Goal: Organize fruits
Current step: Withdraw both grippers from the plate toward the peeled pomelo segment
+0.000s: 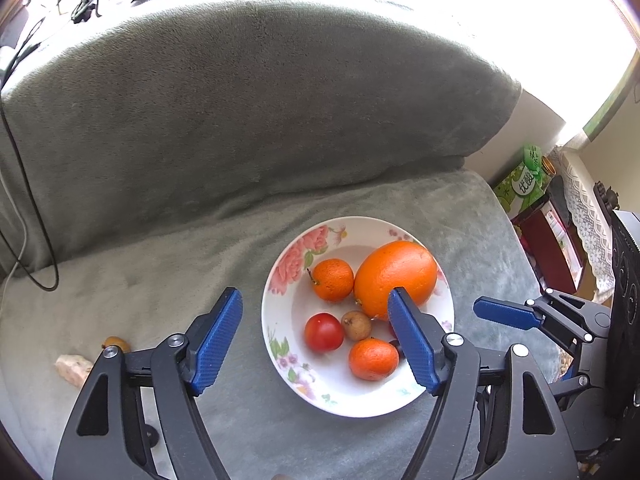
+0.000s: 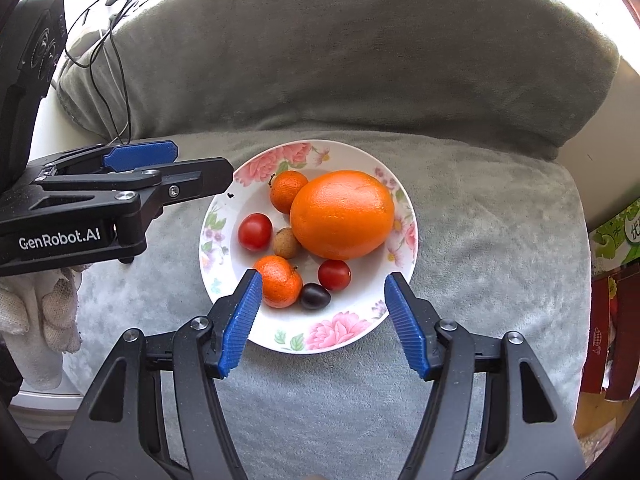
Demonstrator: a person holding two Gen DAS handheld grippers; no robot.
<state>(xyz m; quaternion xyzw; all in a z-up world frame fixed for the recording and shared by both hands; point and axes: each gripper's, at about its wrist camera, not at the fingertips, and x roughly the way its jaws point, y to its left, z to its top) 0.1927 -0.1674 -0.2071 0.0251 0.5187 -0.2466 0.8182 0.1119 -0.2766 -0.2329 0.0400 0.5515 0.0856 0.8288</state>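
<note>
On the grey cushion [image 2: 480, 240], fruits crowd the floral plate [image 2: 408, 248] beneath the empty, wide-open right gripper [image 2: 322, 286] and left gripper [image 1: 316, 312]; nudging the large orange [image 2: 342, 214] could scatter them.

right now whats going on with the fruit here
A person holds a gripper in each hand over a floral plate on a grey blanket. The plate holds a big orange, two small mandarins, two red tomatoes, a brown longan and a dark grape. The left gripper and right gripper both hover with jaws open, holding nothing. One small fruit lies off the plate on the blanket.
</note>
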